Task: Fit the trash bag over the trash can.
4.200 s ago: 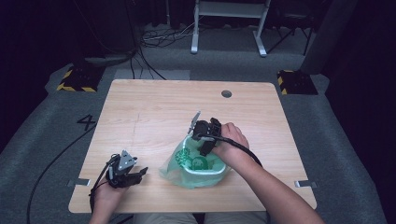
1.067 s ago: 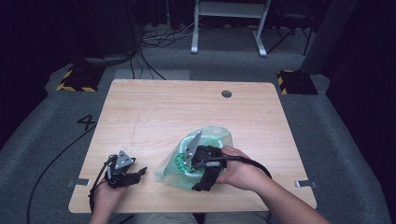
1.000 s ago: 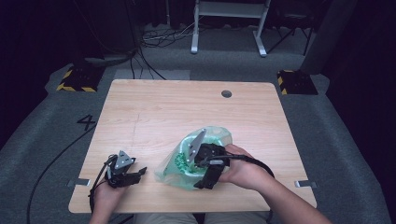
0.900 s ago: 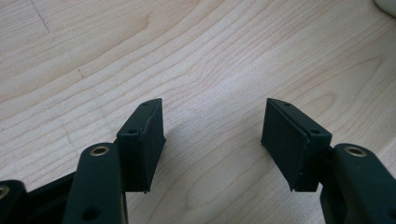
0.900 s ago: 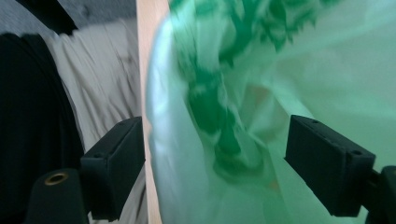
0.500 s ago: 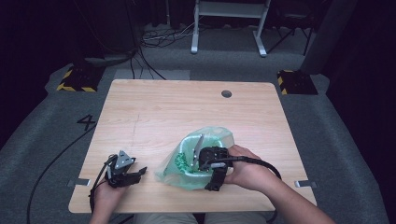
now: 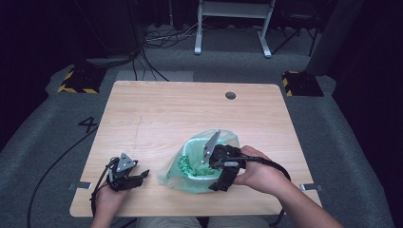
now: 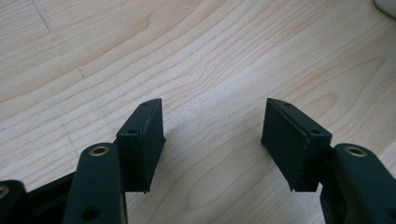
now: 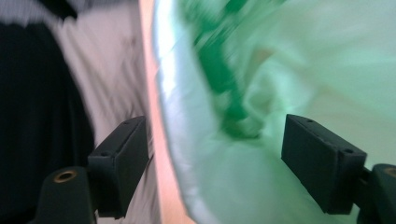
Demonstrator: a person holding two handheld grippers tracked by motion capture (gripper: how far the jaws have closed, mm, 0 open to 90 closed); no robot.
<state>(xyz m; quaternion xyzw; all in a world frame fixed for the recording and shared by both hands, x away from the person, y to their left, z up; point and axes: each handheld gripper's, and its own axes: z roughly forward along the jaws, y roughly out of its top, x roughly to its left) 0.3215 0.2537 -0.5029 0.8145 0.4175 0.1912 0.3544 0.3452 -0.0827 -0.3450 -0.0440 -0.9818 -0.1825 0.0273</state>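
Right gripper (image 7: 223,176) has swung round from the far side of the bowl to its near right rim since the earliest frame, and the green bag (image 7: 190,166) now drapes further over the bowl. Left gripper (image 7: 135,178) has not shifted, parked near the table's (image 7: 190,109) front left corner, well apart from the bag.

Bowl (image 7: 190,148) lined with the bag sits on the near centre-right of the table, close to the front edge. Dark green print or contents show inside; cannot tell which.

Right gripper view is blurred: jaws stand wide apart, straddling the pale bowl rim (image 9: 173,140) with film around it, gripping nothing. Left gripper view: jaws wide apart over bare wood, holding nothing.

Handling judgement: bag is thin film, very light, soft, slippery, crumples and tears easily; it will slide off the rim if tugged. Bowl looks like light rigid plastic and may skid or tip when pushed from one side. Best hold is probably a pinch of film at the rim edge, film and rim together, rather than loose folds. Steadying the far side with the left gripper would help.
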